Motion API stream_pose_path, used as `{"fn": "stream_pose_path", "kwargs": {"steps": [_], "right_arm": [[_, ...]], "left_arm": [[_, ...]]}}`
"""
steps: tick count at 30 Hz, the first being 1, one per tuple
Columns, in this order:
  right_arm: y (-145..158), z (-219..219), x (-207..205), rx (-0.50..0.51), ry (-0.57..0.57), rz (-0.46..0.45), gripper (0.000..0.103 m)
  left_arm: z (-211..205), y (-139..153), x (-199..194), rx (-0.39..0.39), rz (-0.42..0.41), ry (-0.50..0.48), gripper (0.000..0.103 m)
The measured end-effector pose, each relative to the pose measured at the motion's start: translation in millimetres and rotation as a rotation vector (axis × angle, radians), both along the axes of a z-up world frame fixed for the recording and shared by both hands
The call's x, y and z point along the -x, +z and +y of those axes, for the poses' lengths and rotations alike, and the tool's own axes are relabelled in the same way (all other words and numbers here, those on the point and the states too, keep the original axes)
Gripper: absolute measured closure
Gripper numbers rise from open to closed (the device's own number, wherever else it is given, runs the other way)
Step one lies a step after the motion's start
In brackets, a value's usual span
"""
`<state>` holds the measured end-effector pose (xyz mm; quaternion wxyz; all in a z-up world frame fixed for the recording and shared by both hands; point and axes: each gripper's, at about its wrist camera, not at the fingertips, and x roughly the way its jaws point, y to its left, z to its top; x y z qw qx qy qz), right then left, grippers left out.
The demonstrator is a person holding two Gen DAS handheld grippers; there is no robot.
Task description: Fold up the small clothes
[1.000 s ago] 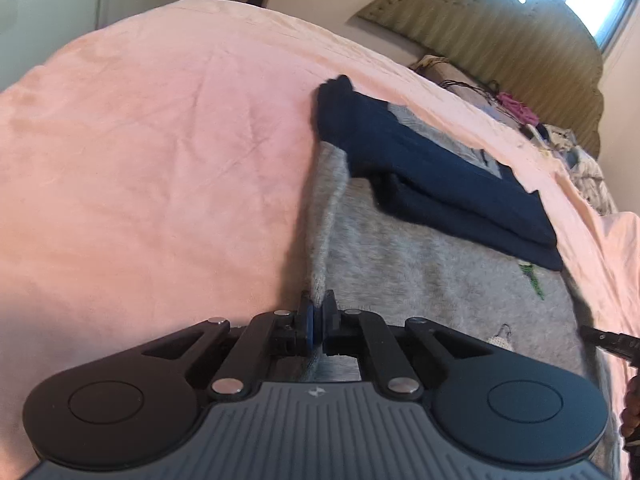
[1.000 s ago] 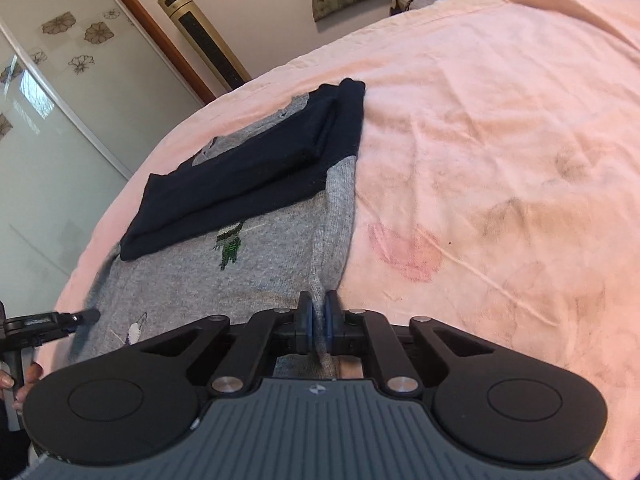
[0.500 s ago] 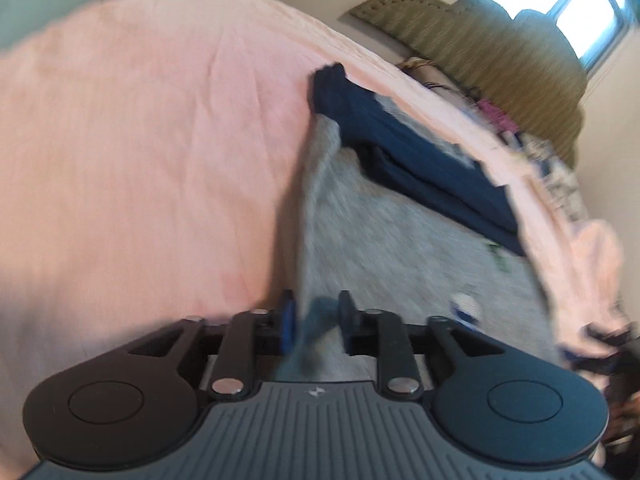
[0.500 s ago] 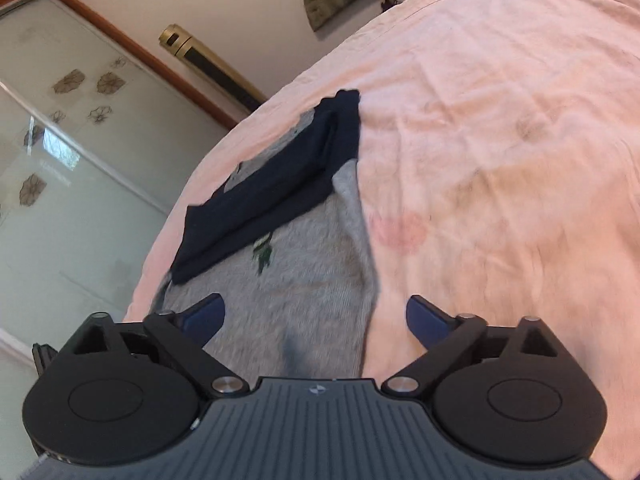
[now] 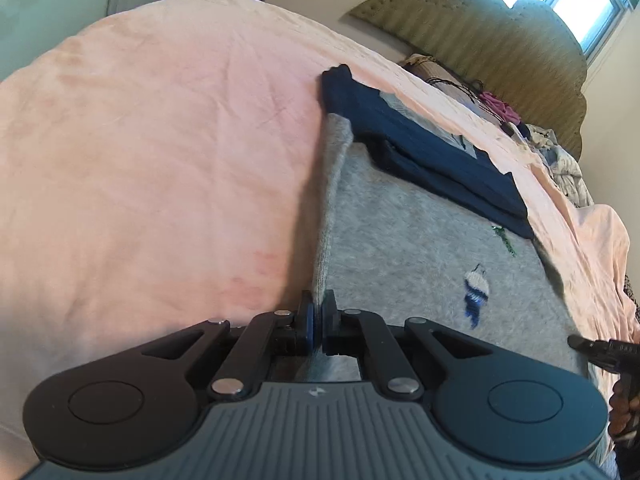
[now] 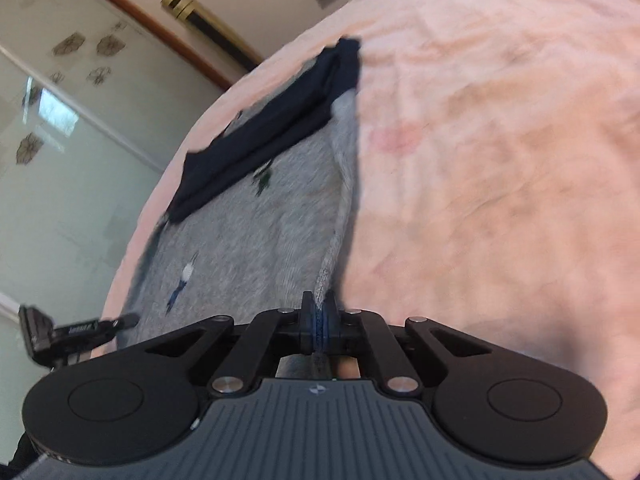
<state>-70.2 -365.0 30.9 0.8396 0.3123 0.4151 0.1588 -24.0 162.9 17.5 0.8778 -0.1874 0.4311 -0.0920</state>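
A small grey knit sweater [image 5: 408, 248] with navy sleeves folded across its far part lies on a pink bedsheet [image 5: 152, 152]. In the left wrist view my left gripper [image 5: 318, 318] is shut on the sweater's near left hem edge. The navy sleeves [image 5: 432, 152] lie as a band across the chest. In the right wrist view the same sweater [image 6: 260, 232] lies ahead, and my right gripper [image 6: 319, 322] is shut on its near right hem edge. Each gripper's tip shows at the edge of the other's view: right gripper [image 5: 588, 346], left gripper [image 6: 116, 322].
A padded olive headboard [image 5: 500, 40] and a heap of clothes [image 5: 552, 148] sit at the bed's far end. A glass sliding door [image 6: 52, 152] and a gold standing unit [image 6: 208, 24] are beyond the bed. A hand [image 5: 622, 408] holds the right gripper.
Both grippers let go of the hem, opened (the right one wide), shifted along the sweater's near edge, and have shut on the hem again.
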Motion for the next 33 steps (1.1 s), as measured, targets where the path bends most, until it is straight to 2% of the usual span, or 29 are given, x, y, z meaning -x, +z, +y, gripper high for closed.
{"fn": "stream_pose_path", "kwargs": {"steps": [3,5,7,8,9,11,12,14,15,16,17,18,19,20,21,22,27,30,33], "right_arm": [[-9.2,-10.3,2.9,-0.039,-0.008,0.022,0.096],[-9.8,-10.4,2.1,-0.059,-0.011,0.025,0.095],[-11.8,-12.8,3.0,-0.113,-0.021,0.043,0.083],[-12.9,-14.8,5.1,-0.170,-0.011,0.053,0.063],[-11.2,-16.2,12.0,-0.228,0.002,0.047,0.036],[-2.1,-12.3,28.1,-0.266,0.026,0.018,0.011],[1.9,-7.8,36.6,-0.267,0.042,0.017,0.010],[-0.2,2.1,49.5,-0.266,0.066,0.059,0.013],[-1.9,6.7,55.6,-0.269,0.079,0.069,0.016],[-3.2,9.8,60.9,-0.277,0.090,0.066,0.017],[-3.3,13.0,64.2,-0.274,0.096,0.061,0.021],[-3.4,15.7,64.8,-0.261,0.098,0.065,0.038],[-6.1,17.5,63.4,-0.262,0.106,0.083,0.058],[-11.0,18.7,61.4,-0.267,0.115,0.112,0.090],[-14.3,20.0,60.4,-0.255,0.125,0.117,0.093],[-15.3,21.5,59.8,-0.234,0.135,0.116,0.093],[-1.3,0.9,69.3,-0.171,0.093,0.073,0.093],[-8.3,-15.1,69.6,-0.159,0.064,0.111,0.094],[-20.0,-17.9,67.0,-0.227,0.056,0.142,0.093]], "left_arm": [[-1.5,-4.1,6.5,-0.030,-0.029,-0.003,0.099],[-2.2,-3.7,9.8,0.000,-0.031,-0.008,0.099],[2.3,-6.1,15.9,0.061,-0.008,-0.025,0.094],[5.4,-7.5,20.4,0.101,0.006,-0.029,0.092],[9.1,-9.2,26.4,0.145,0.018,-0.030,0.087],[12.9,-12.9,40.6,0.223,0.033,-0.025,0.080],[14.3,-15.3,47.0,0.269,0.037,-0.016,0.073],[17.7,-20.1,58.5,0.367,0.038,0.005,0.054],[18.0,-21.3,62.3,0.411,0.032,0.006,0.038],[16.6,-21.3,64.7,0.434,0.024,0.000,0.033],[13.1,-19.9,65.2,0.416,0.023,-0.001,0.034],[9.6,-17.6,64.4,0.390,0.023,-0.007,0.035],[5.6,-14.8,63.7,0.362,0.022,-0.016,0.049],[1.7,-13.0,61.5,0.329,0.029,-0.037,0.065],[-2.3,-13.4,57.5,0.293,0.060,-0.057,0.094],[-3.9,-15.2,55.8,0.260,0.086,-0.060,0.097],[-4.1,-2.0,65.8,0.086,0.039,-0.087,0.098],[-0.4,-8.7,66.6,0.091,0.033,-0.098,0.098],[5.1,-8.1,71.9,0.148,0.028,-0.097,0.092]]}}
